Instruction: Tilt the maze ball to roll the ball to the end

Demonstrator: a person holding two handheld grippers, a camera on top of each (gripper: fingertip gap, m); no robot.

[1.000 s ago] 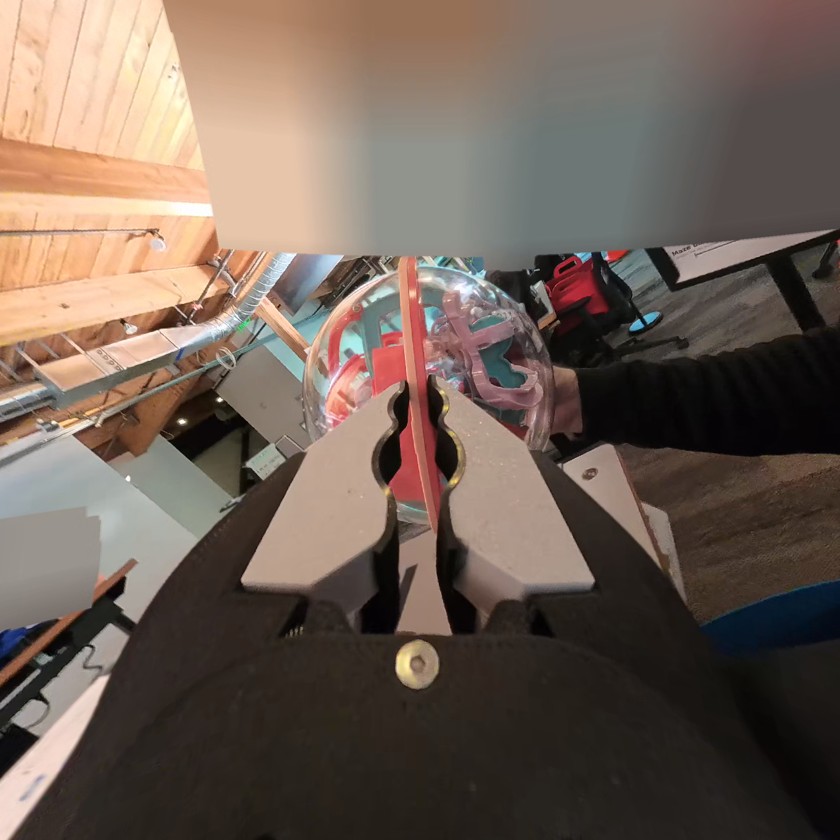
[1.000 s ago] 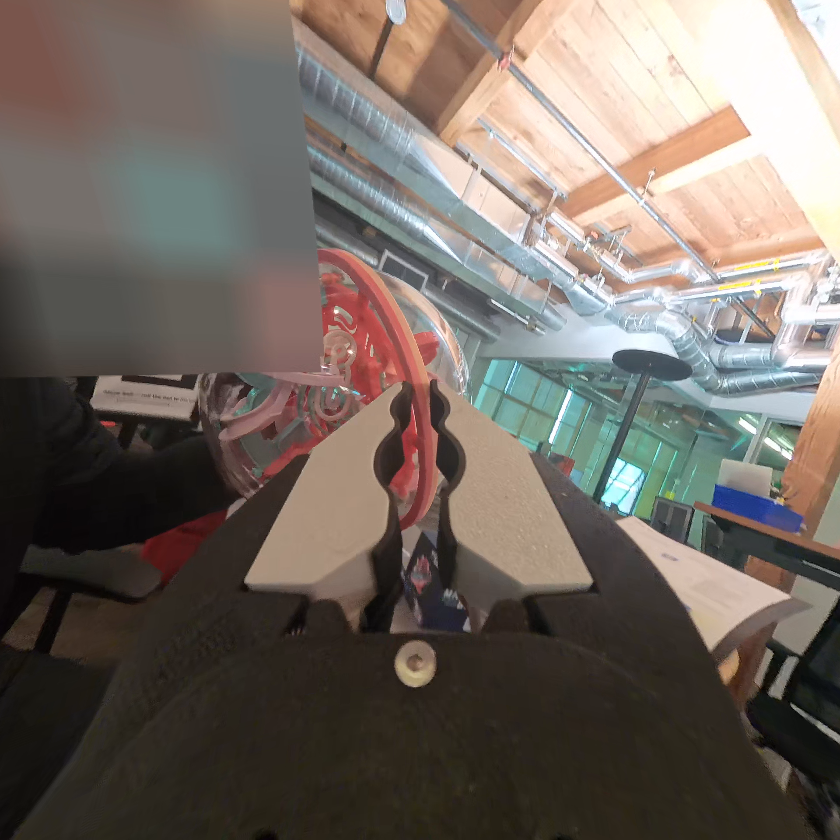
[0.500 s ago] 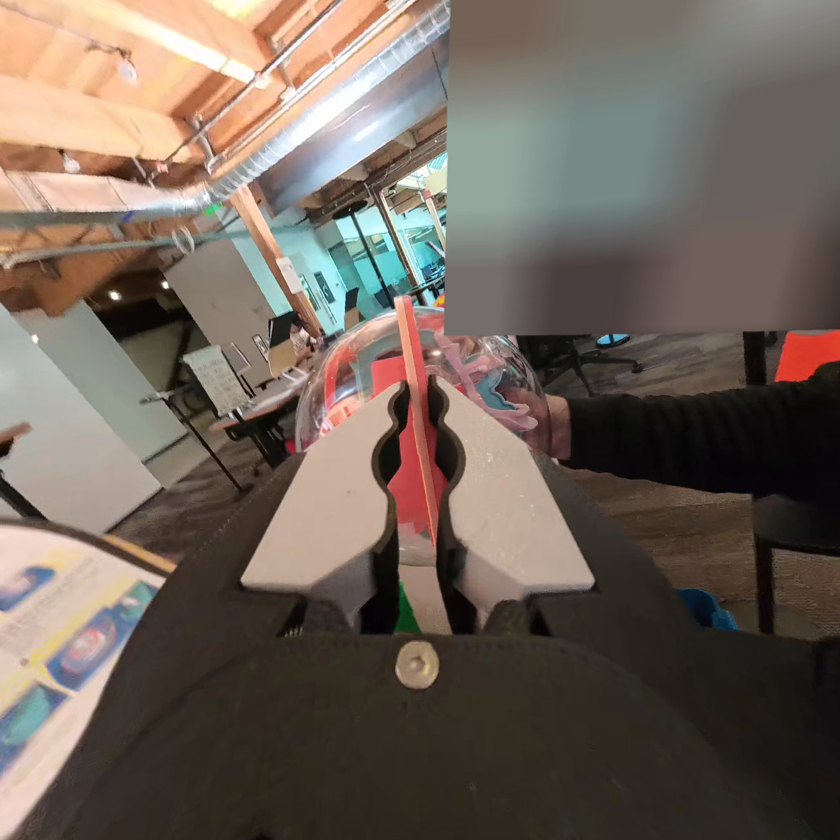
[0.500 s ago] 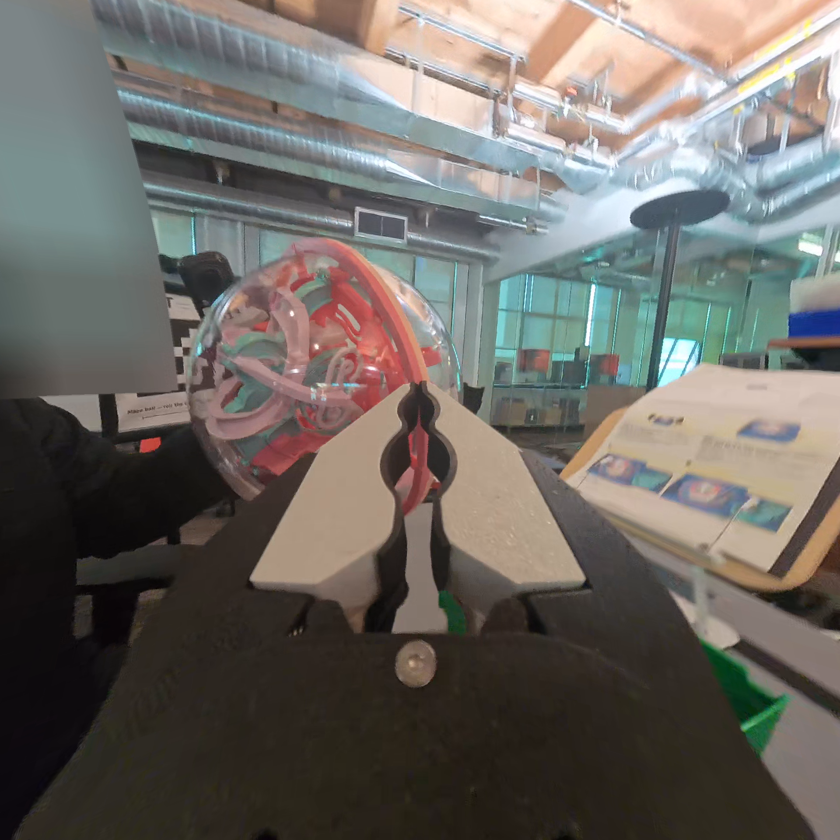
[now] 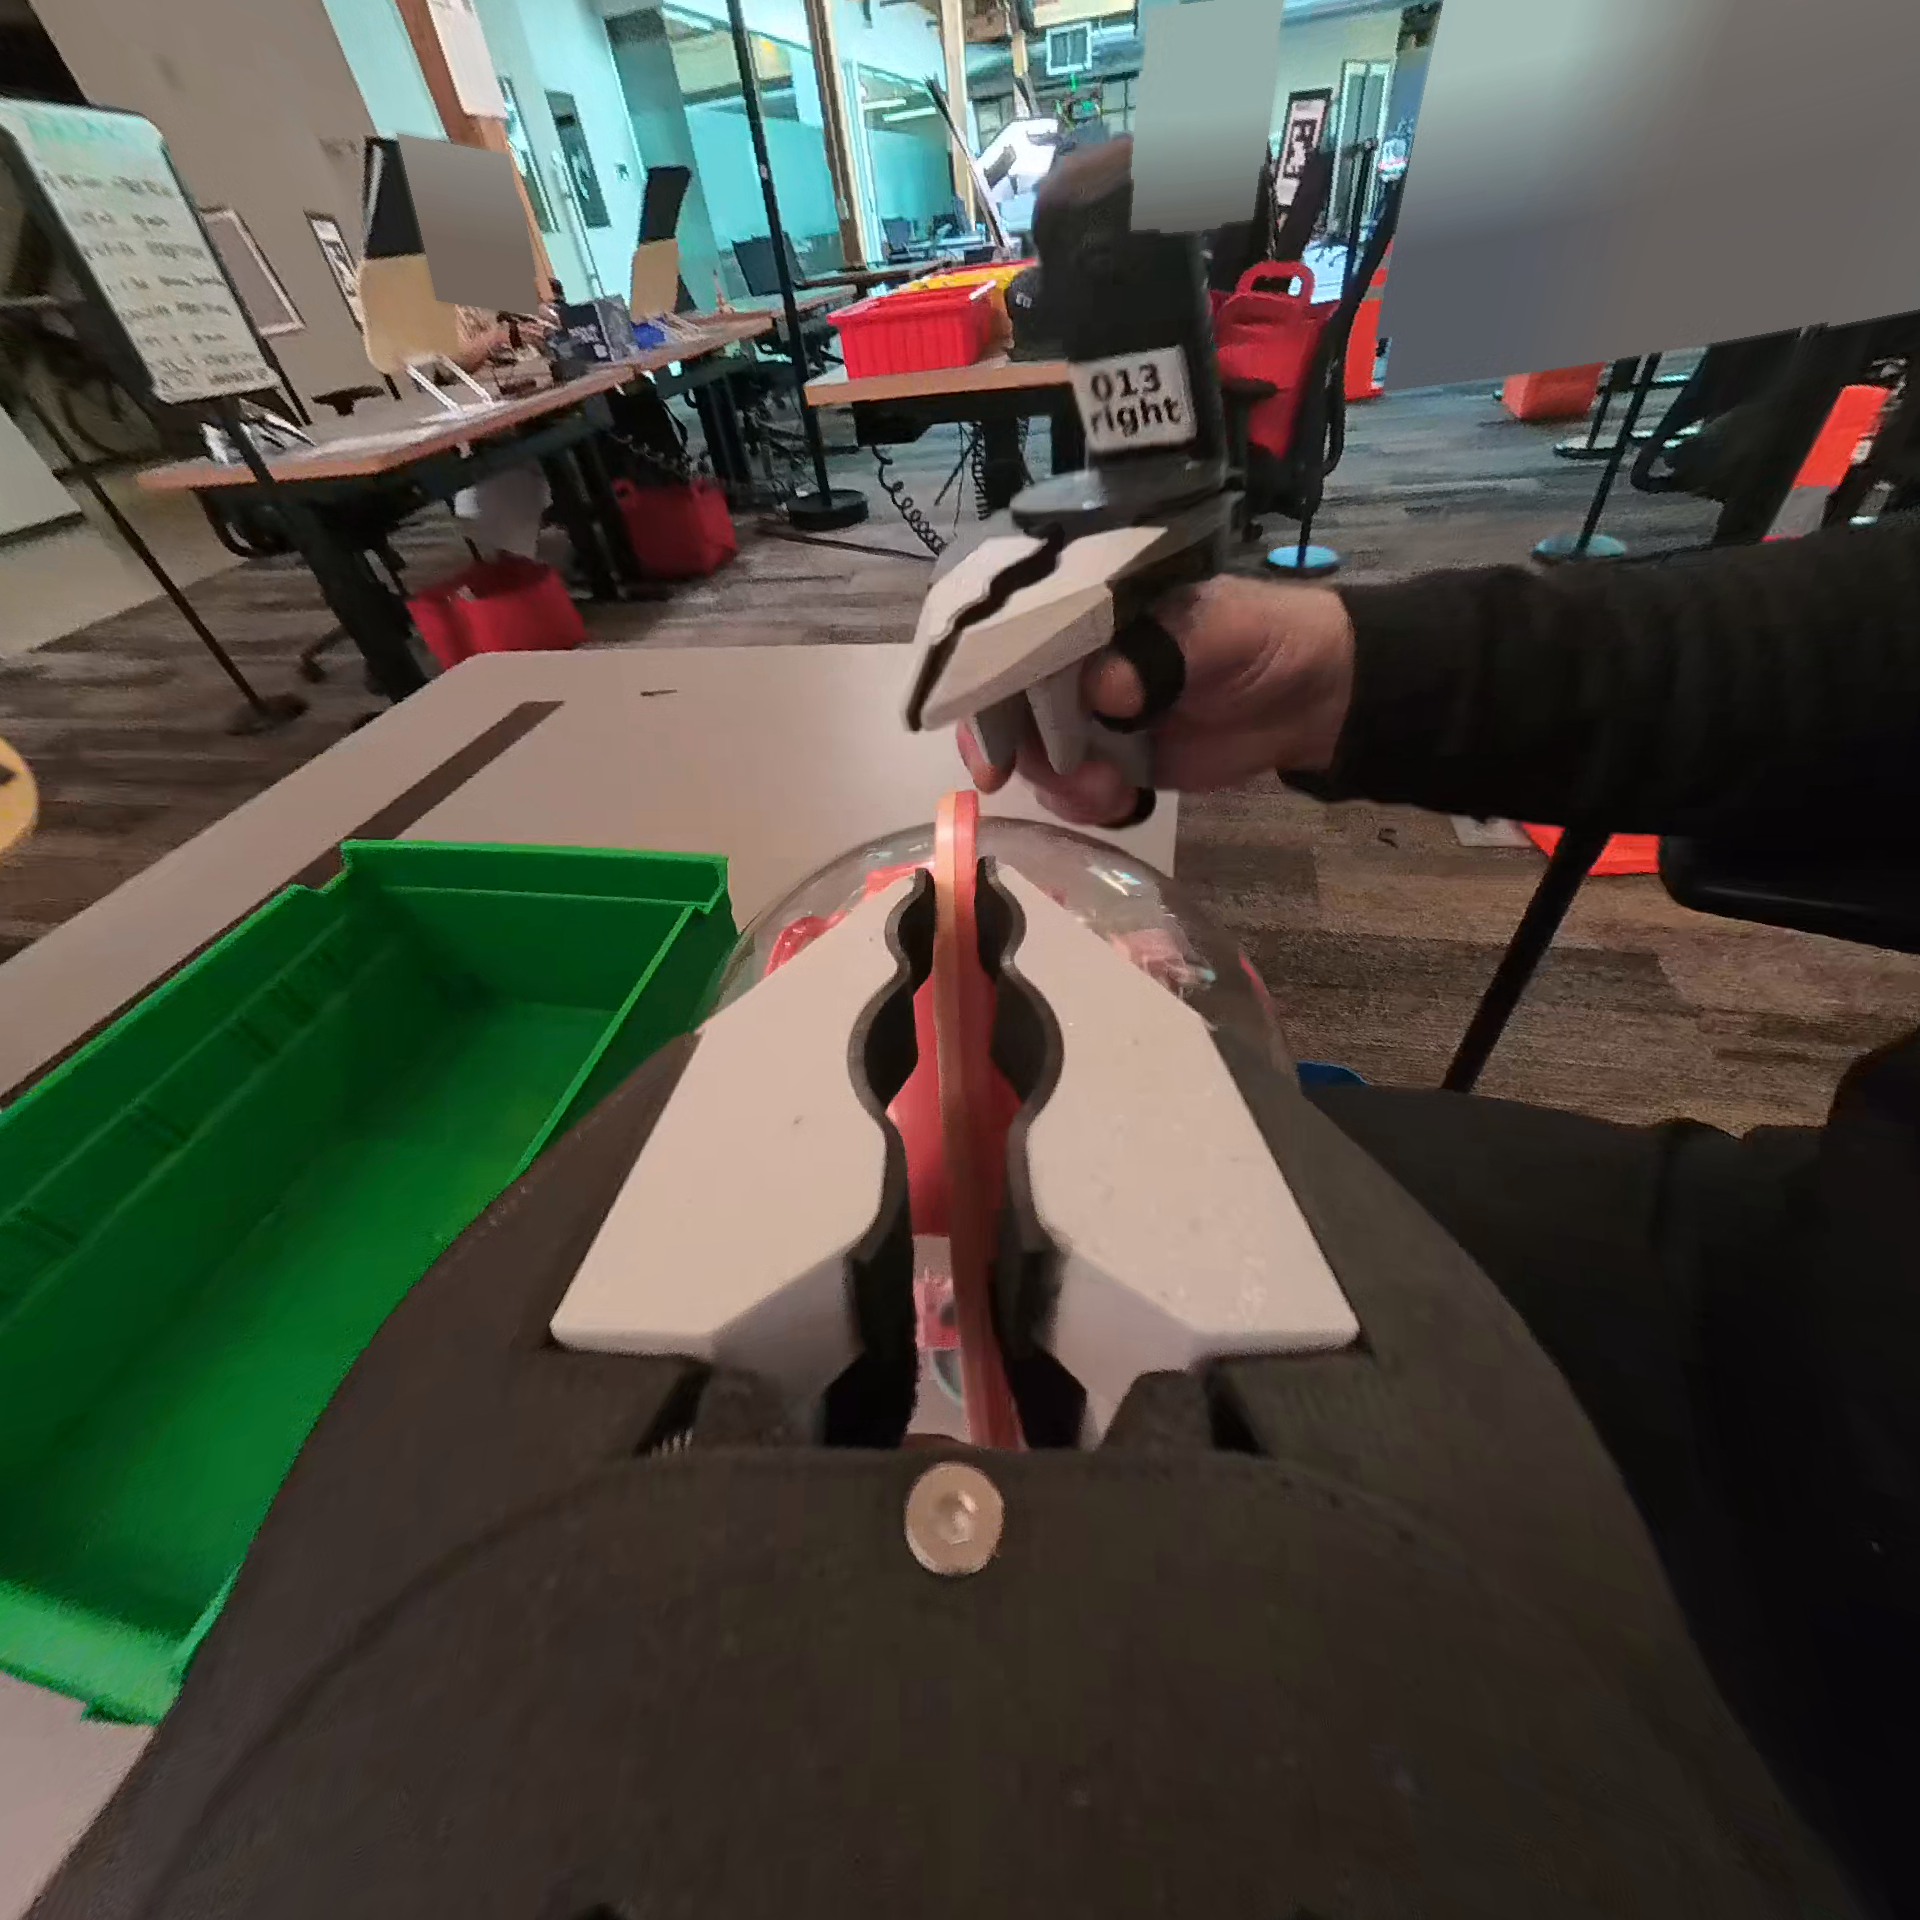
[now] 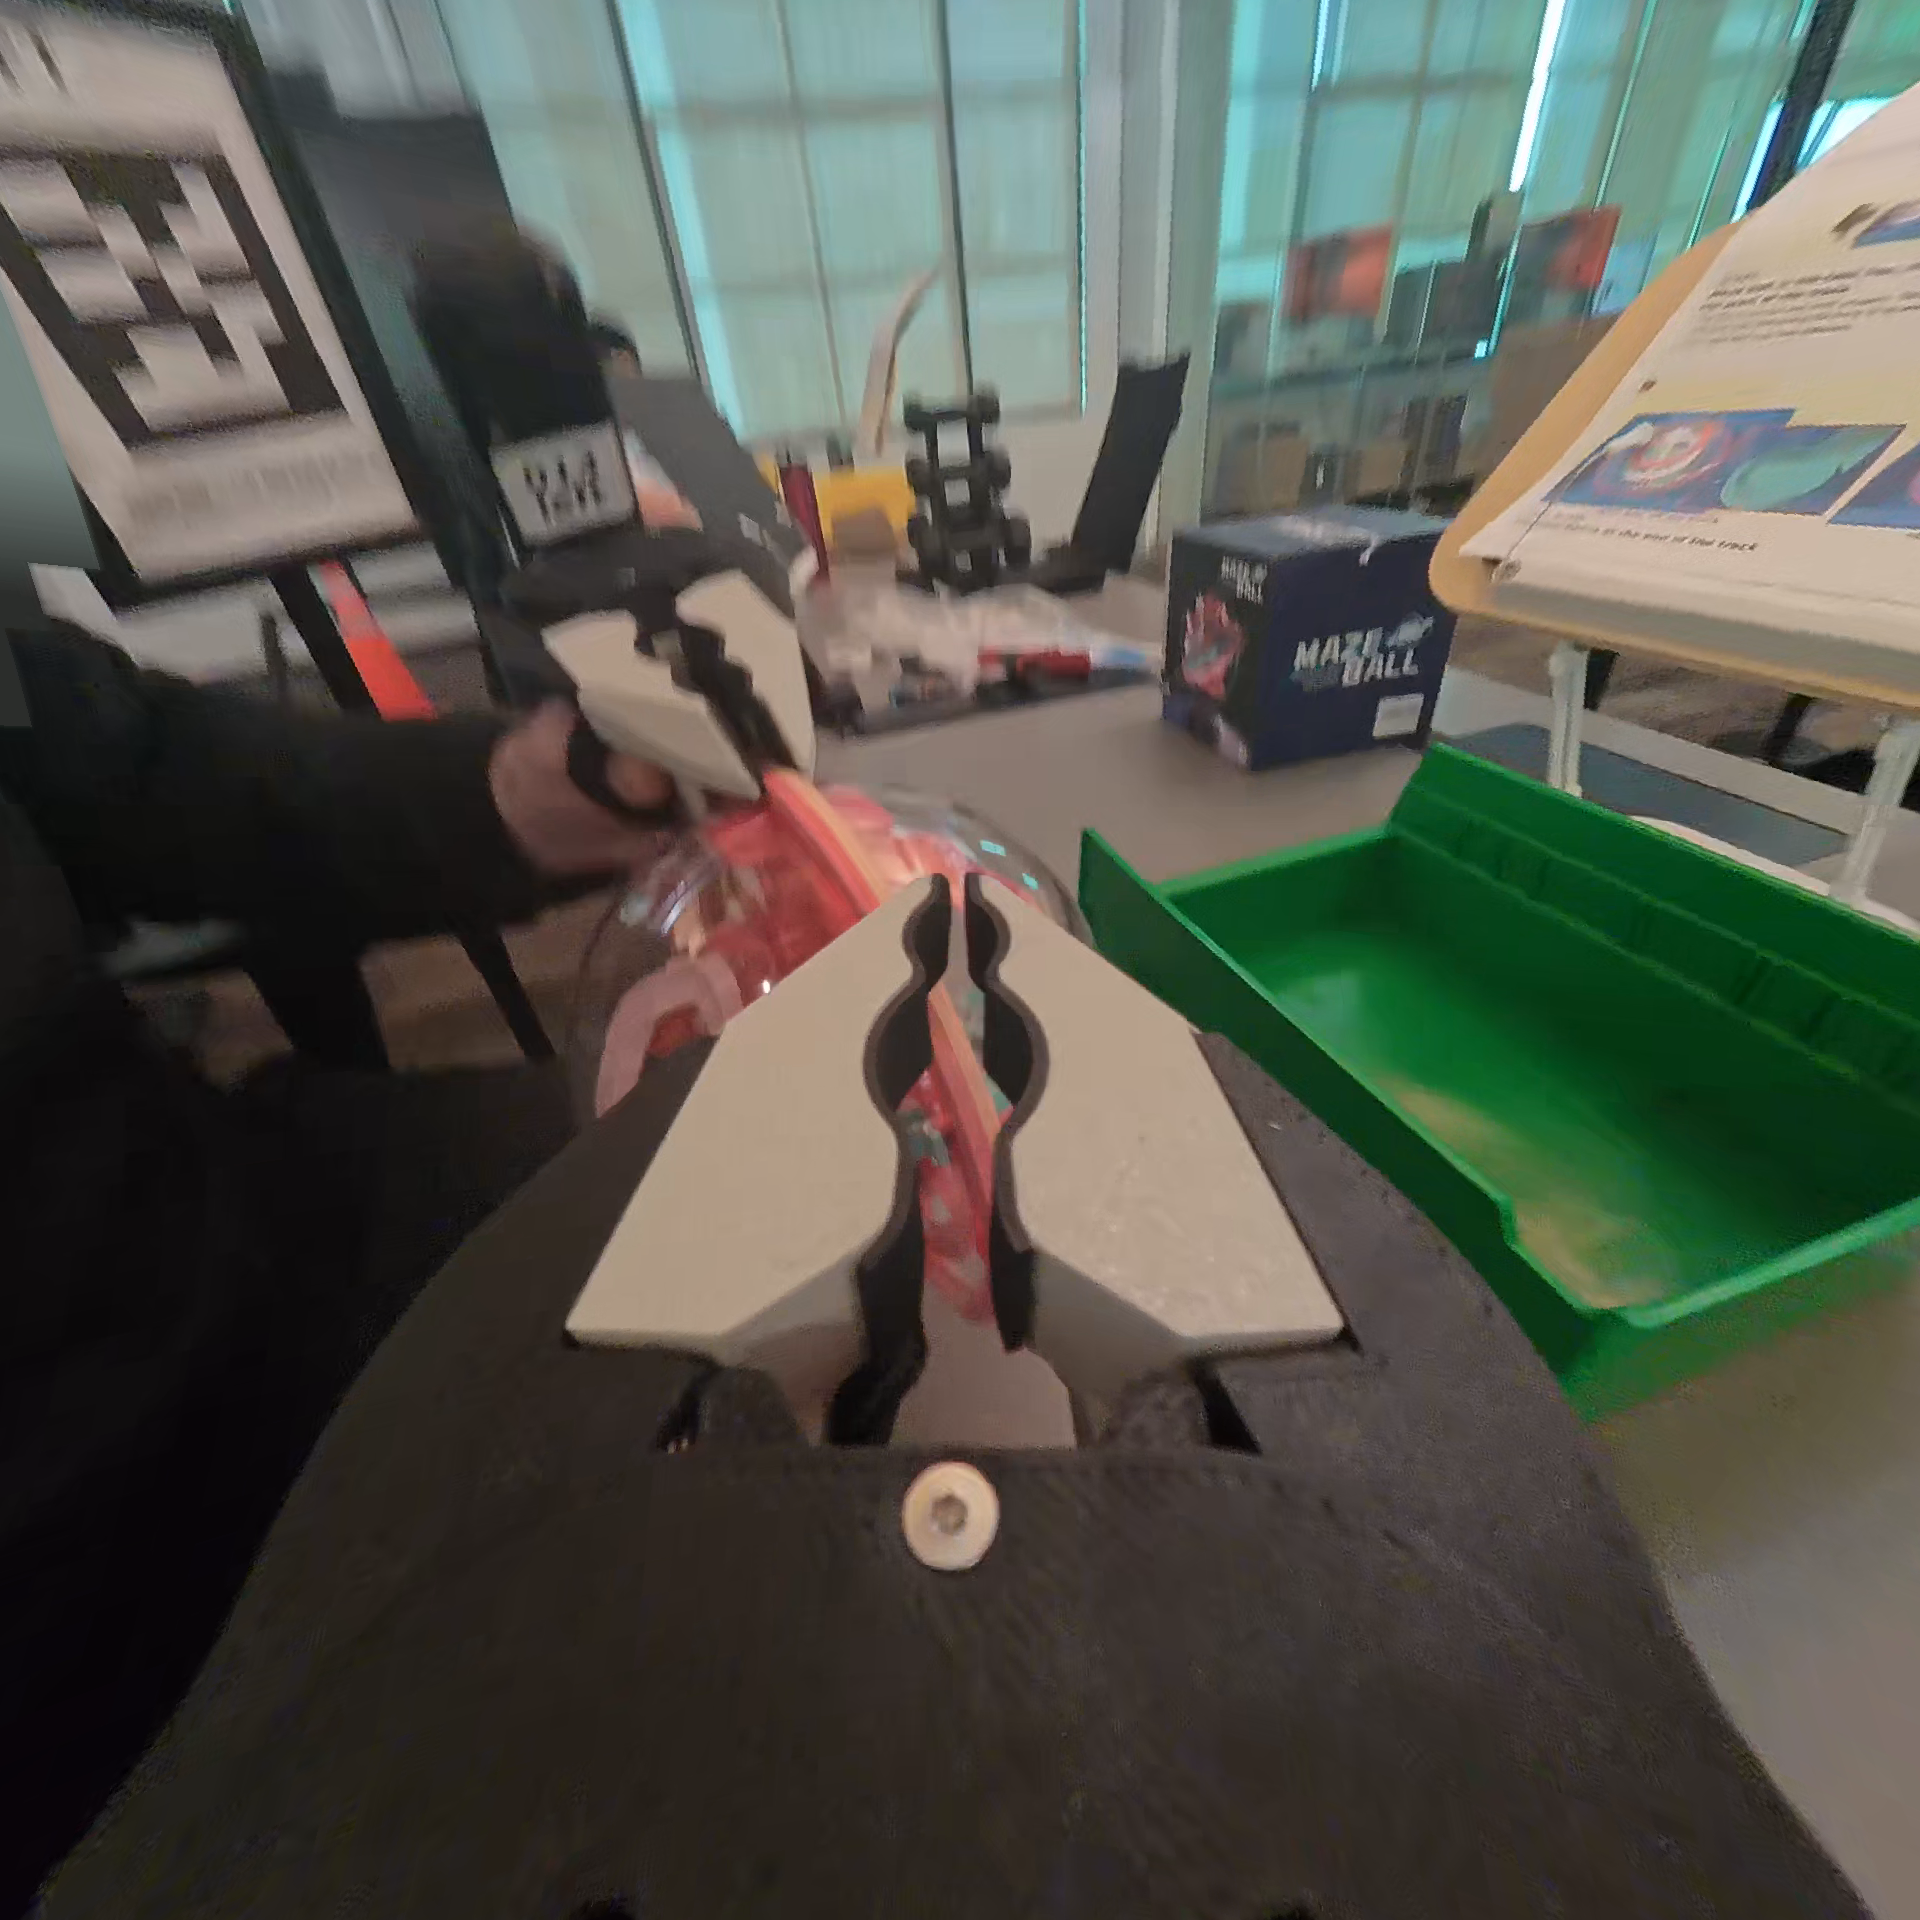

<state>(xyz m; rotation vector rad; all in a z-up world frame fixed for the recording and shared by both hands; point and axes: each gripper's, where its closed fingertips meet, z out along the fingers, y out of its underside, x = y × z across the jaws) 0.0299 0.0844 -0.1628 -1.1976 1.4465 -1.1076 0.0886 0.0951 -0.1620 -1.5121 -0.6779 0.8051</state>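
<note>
- Left gripper [image 5: 954, 914] clamps the maze ball's [image 5: 1132, 914] orange rim [image 5: 956, 831], right beside the green bin [image 5: 312, 1091].
- Right gripper [image 5: 935, 665], fingers together, empty, hovers above the ball.

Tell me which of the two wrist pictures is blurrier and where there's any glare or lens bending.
Right wrist view: clearly blurrier, with the far gripper and hand, the marker board and the maze ball smeared by motion. Left wrist view: mostly sharp; small bright glints sit on the maze ball's clear shell. Both: wide-angle bending curves the green bin and background poles near the edges.
</note>
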